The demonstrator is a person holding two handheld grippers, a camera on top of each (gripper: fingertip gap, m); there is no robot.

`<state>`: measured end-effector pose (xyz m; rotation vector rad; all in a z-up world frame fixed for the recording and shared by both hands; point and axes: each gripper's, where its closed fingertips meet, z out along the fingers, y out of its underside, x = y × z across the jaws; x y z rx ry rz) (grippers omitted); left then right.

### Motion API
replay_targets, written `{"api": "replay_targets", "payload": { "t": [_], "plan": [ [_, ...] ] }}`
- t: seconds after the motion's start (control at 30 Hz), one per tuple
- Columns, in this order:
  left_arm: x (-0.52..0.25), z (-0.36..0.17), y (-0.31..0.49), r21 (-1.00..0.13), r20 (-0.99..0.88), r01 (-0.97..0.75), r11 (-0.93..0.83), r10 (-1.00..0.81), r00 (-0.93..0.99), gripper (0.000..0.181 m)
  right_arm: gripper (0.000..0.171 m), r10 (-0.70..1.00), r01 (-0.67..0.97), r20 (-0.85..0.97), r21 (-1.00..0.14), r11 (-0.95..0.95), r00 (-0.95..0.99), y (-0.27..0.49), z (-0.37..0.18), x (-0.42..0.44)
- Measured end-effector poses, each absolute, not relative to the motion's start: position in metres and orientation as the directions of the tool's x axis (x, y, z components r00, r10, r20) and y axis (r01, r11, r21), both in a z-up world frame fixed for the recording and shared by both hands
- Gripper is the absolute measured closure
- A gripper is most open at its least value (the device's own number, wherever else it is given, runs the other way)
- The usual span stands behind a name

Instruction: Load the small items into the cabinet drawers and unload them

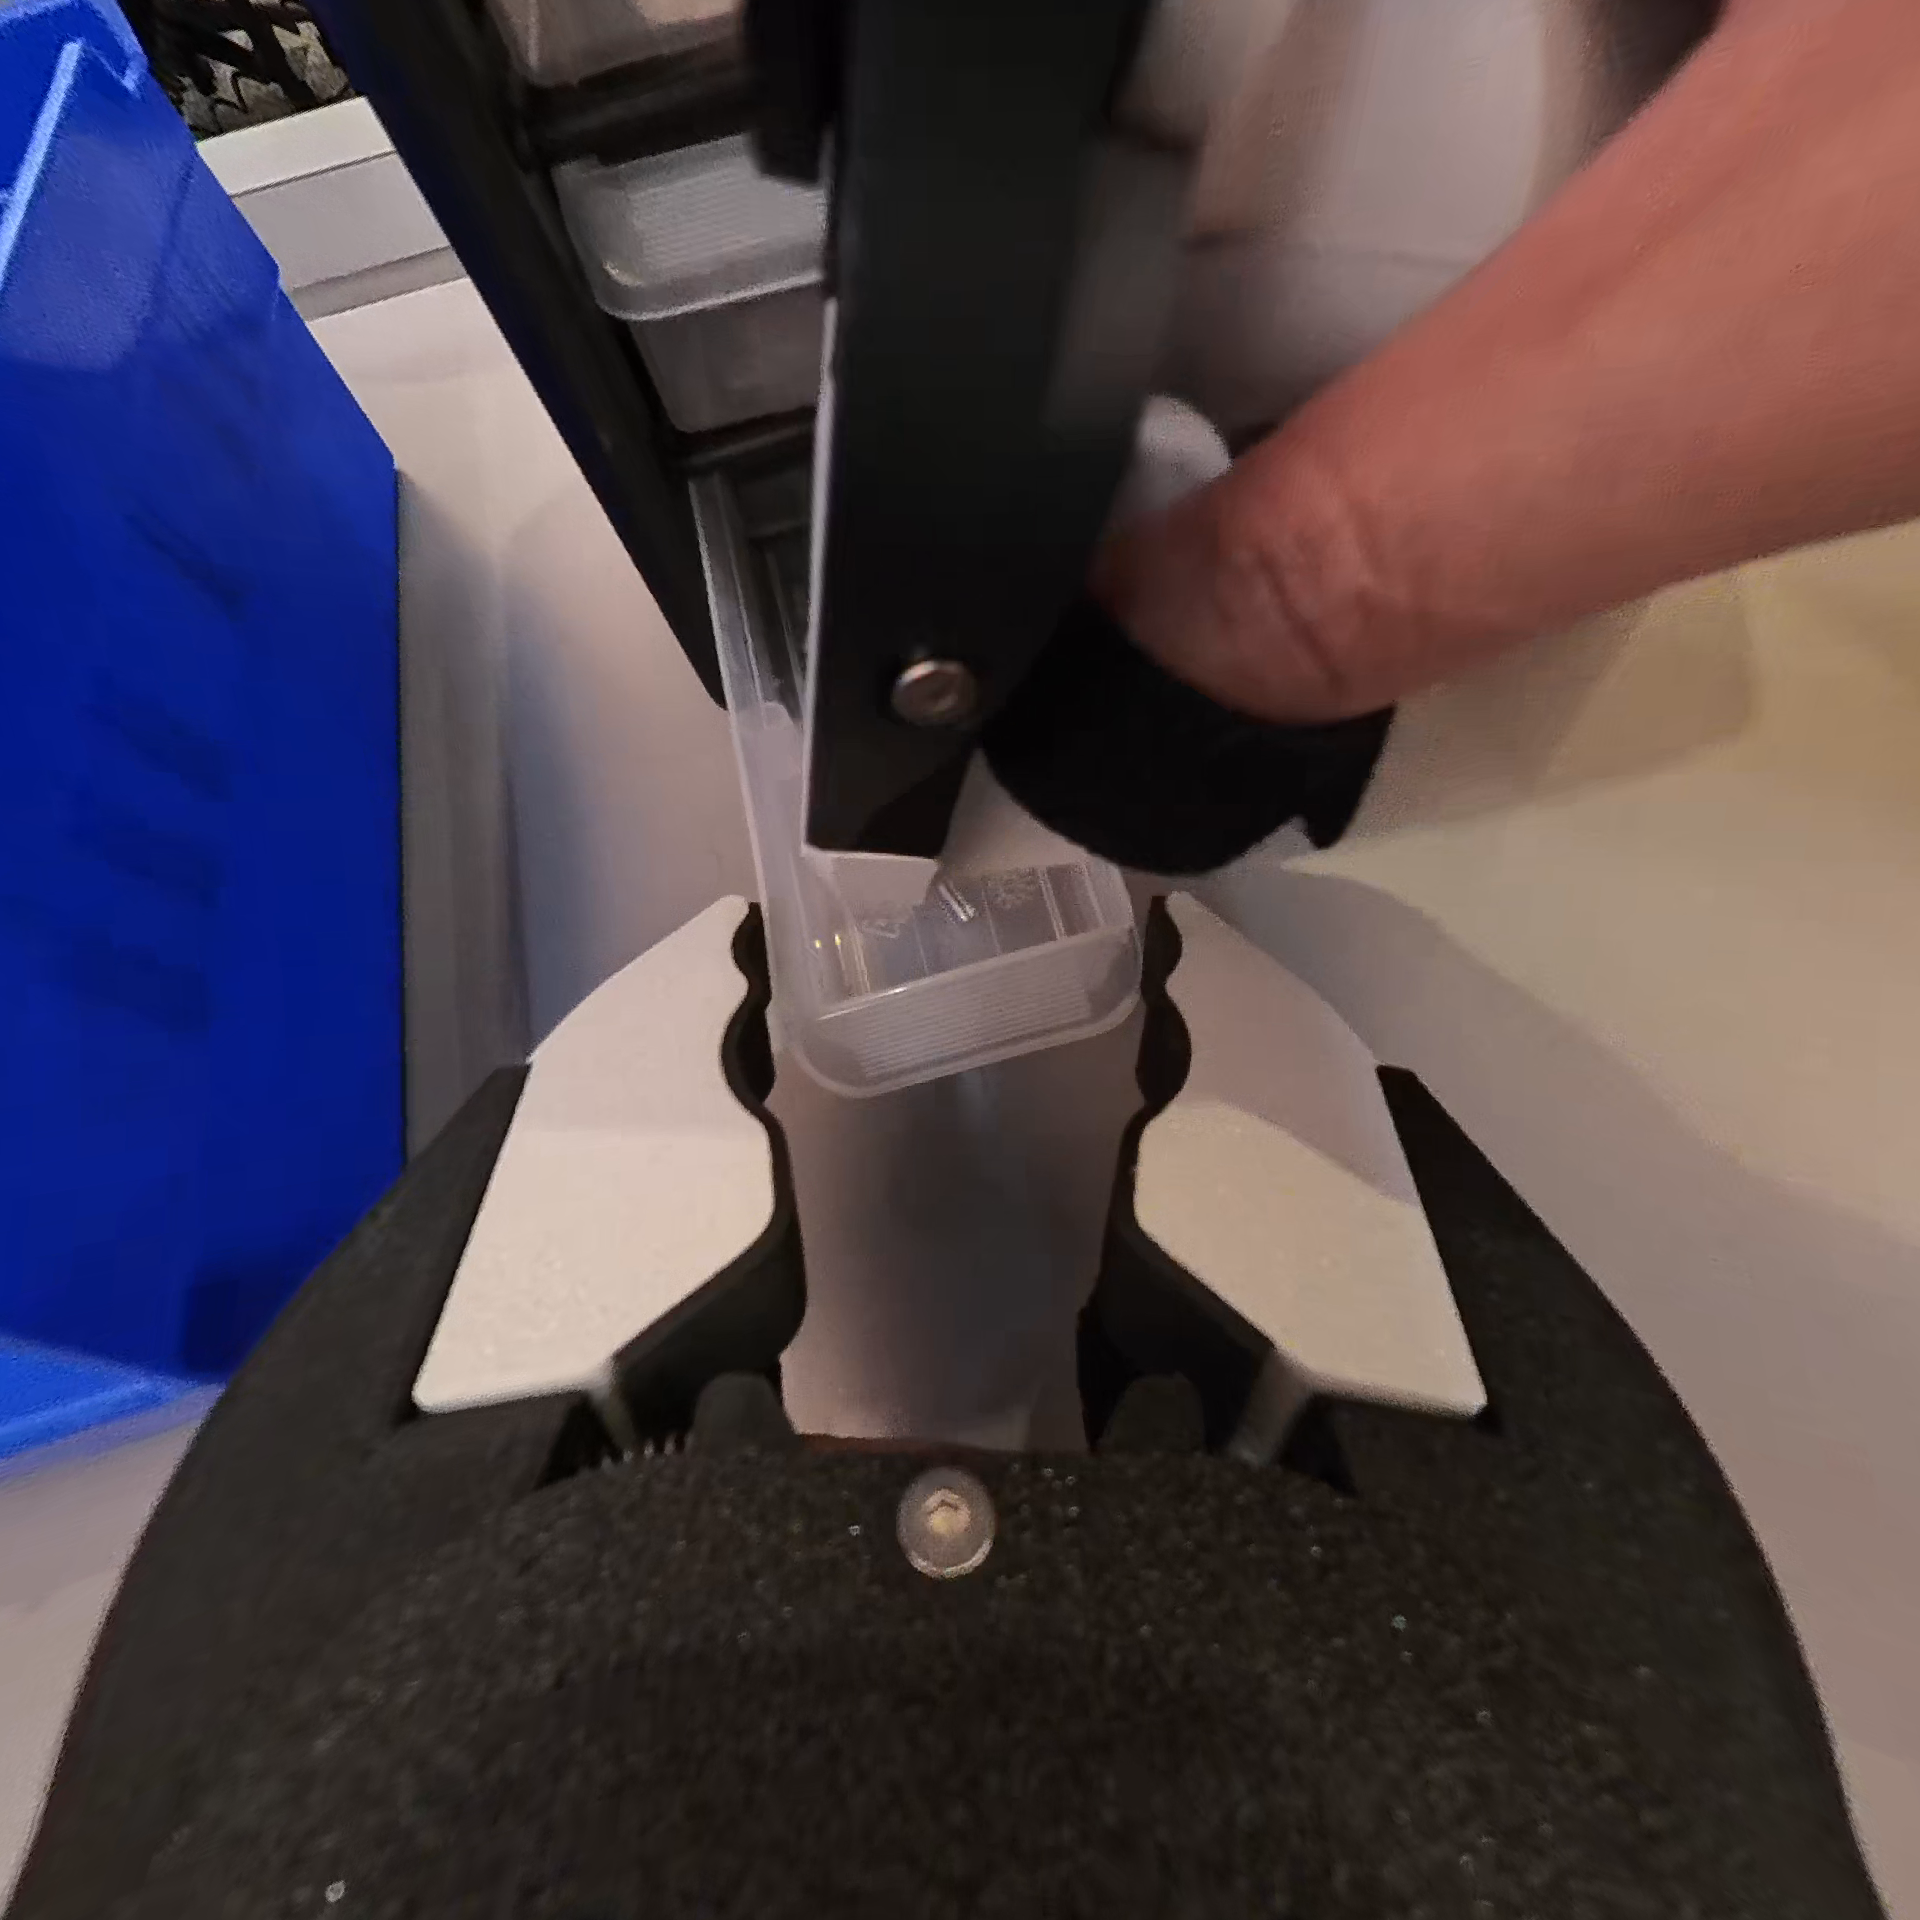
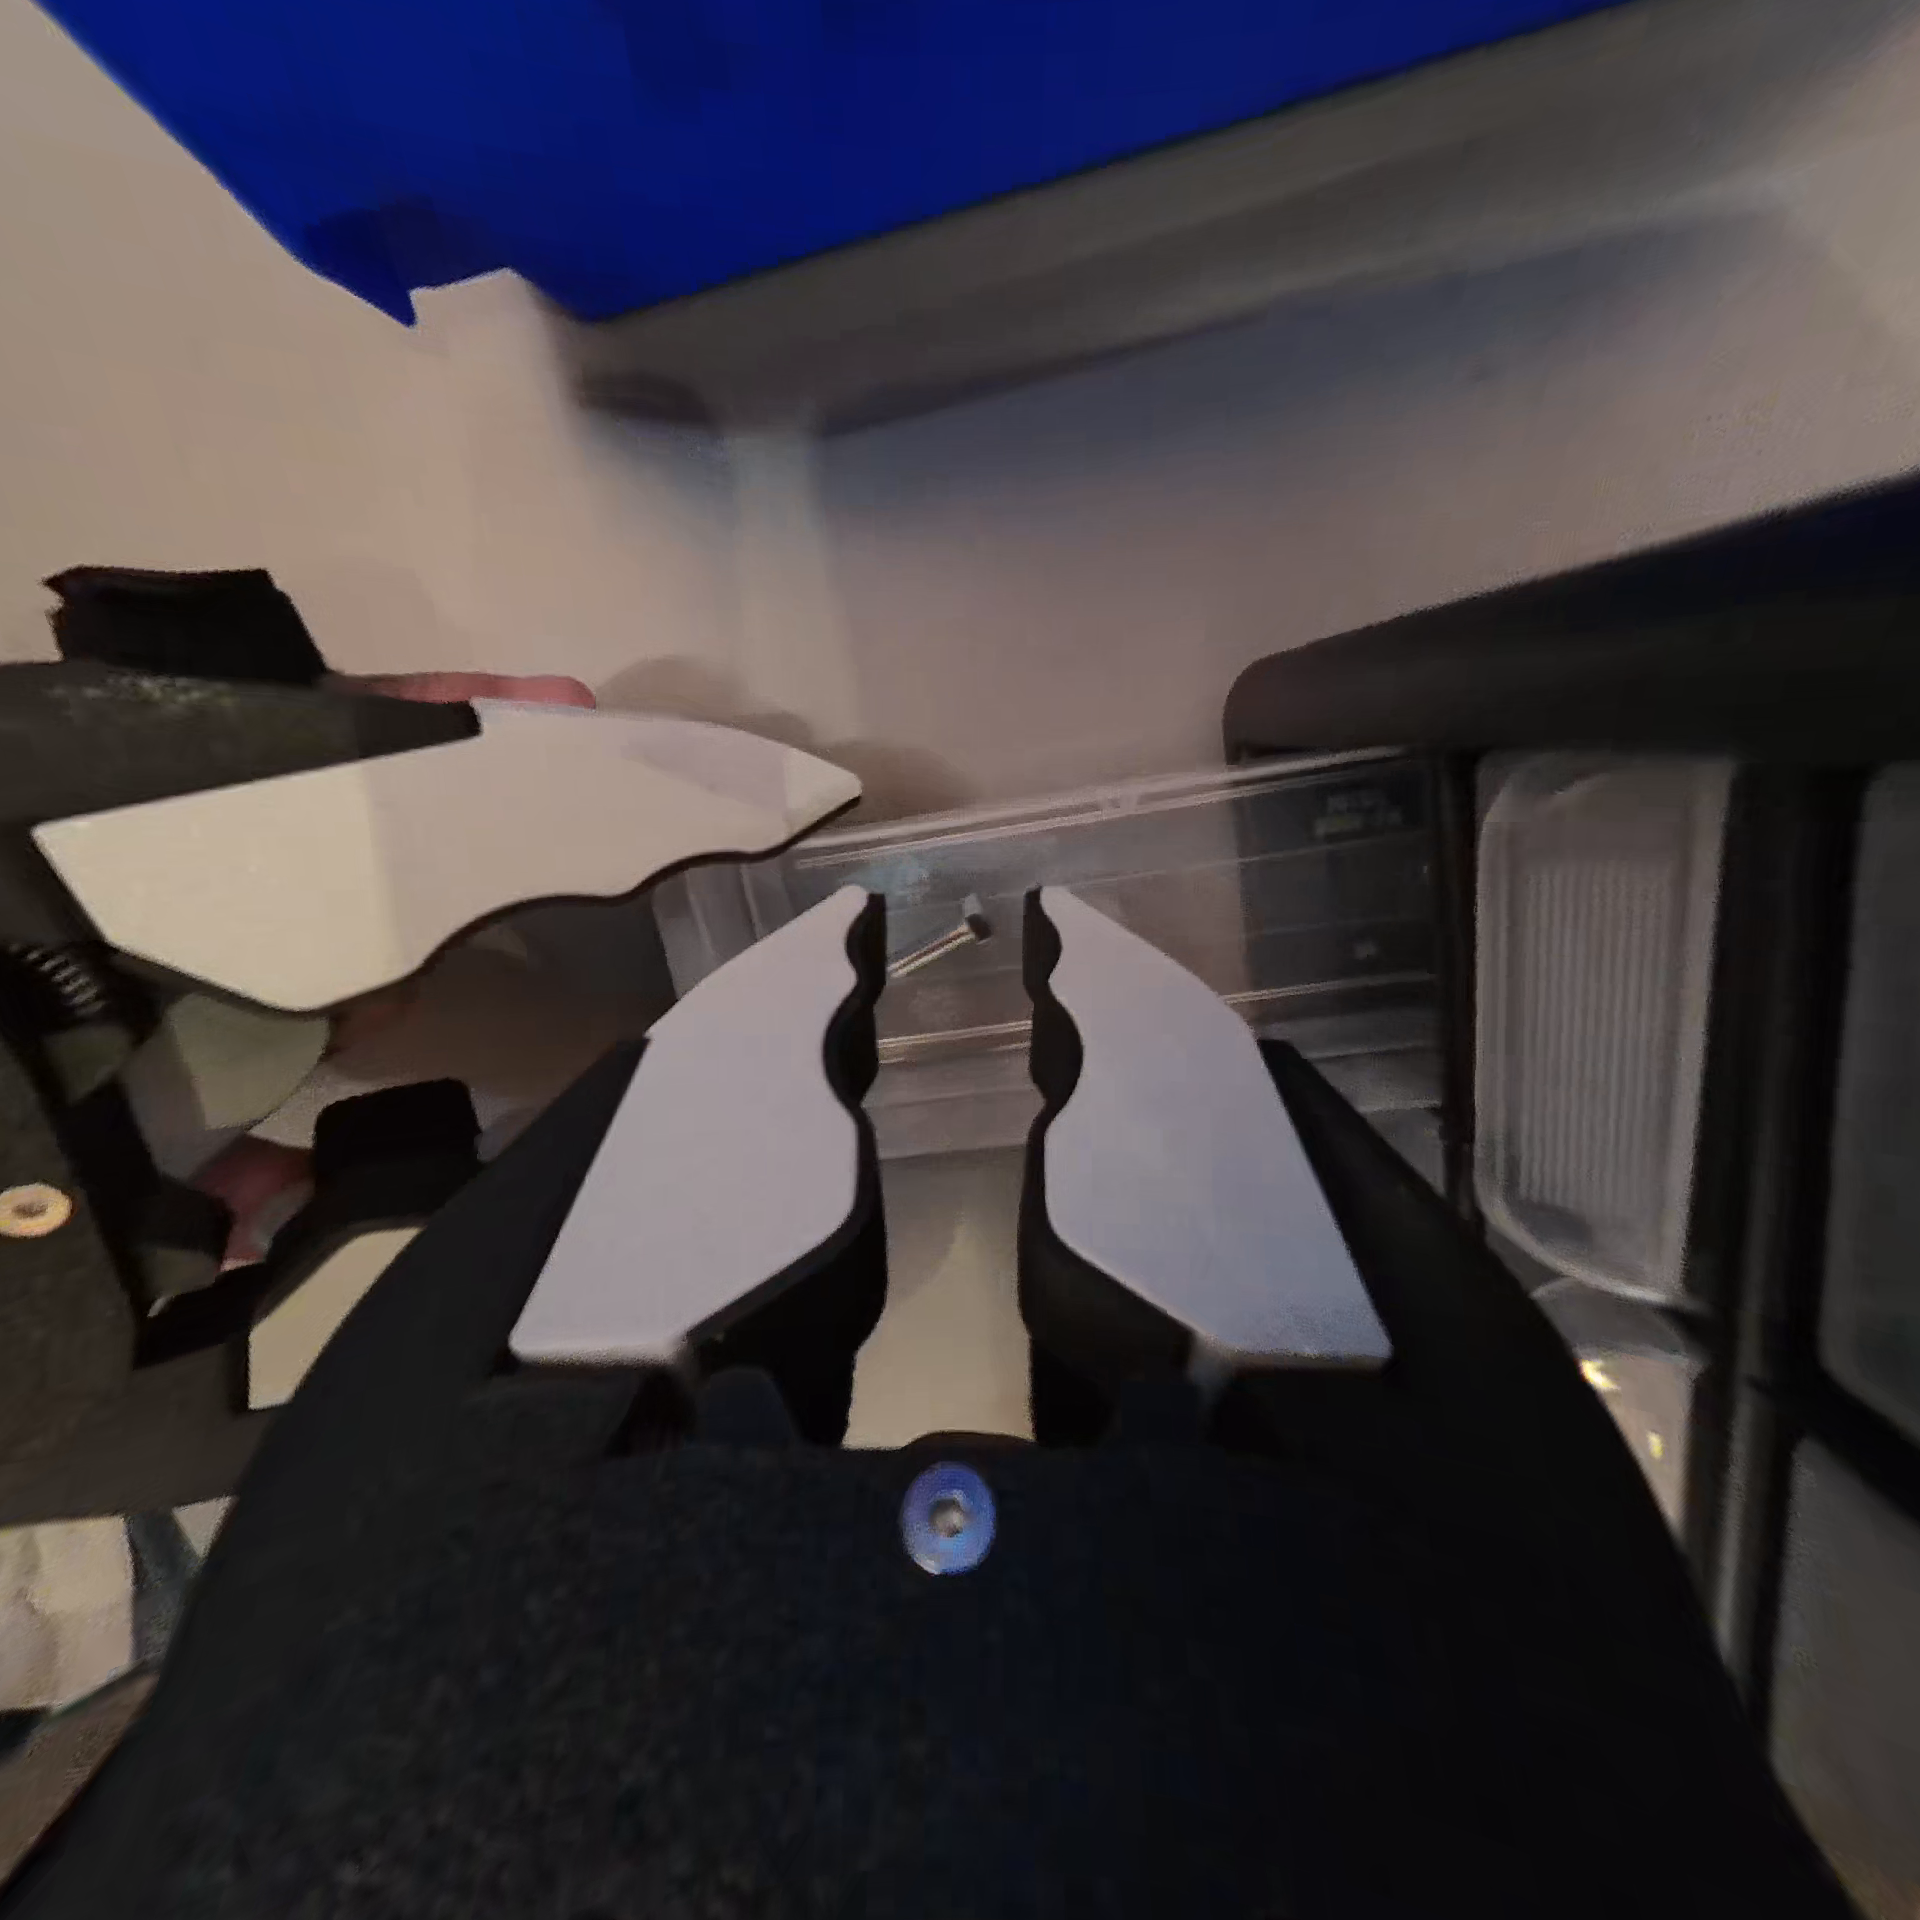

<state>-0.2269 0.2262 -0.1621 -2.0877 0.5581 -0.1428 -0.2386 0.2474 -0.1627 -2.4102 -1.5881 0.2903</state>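
A clear drawer [image 1: 966, 977] is seen pulled out of the cabinet [image 2: 1558, 727], its long axis toward the left claw [image 1: 951, 935].

Both claws are spread, empty; the right claw [image 2: 951, 914] points at a blurred screw [image 2: 940, 948] inside.

The left wrist view looks forward along the left gripper [image 1: 951, 935], very near the front of the pulled-out clear drawer [image 1: 966, 987], facing the cabinet [image 1: 582, 343] along its front. The right wrist view looks along the right gripper [image 2: 951, 914] at the side wall of the same drawer [image 2: 1143, 935], also very near, and the picture is rolled sideways. Both views share the drawer, the cabinet, the blue bin [image 1: 156, 727] [image 2: 831, 135] and each other's gripper.
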Motion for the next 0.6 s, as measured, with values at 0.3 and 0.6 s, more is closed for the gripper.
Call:
{"api": "replay_targets", "payload": {
  "t": [0.3, 0.6],
  "plan": [
    [-0.2263, -0.1633, 0.2258, -0.822, -0.125, -0.338, -0.458, -0.435, 0.892, 0.113, 0.156, 0.929, 0.921, -0.014, -0.125, -0.369, 0.37, 0.2488, -0.1704, -0.2348],
    [-0.2271, -0.1638, 0.2258, -0.821, -0.123, -0.339, -0.46, -0.437, 0.891, 0.112, 0.171, 0.935, 0.929, -0.039, -0.108, -0.354, 0.352, 0.2404, -0.1713, -0.2381]
  ]
}}
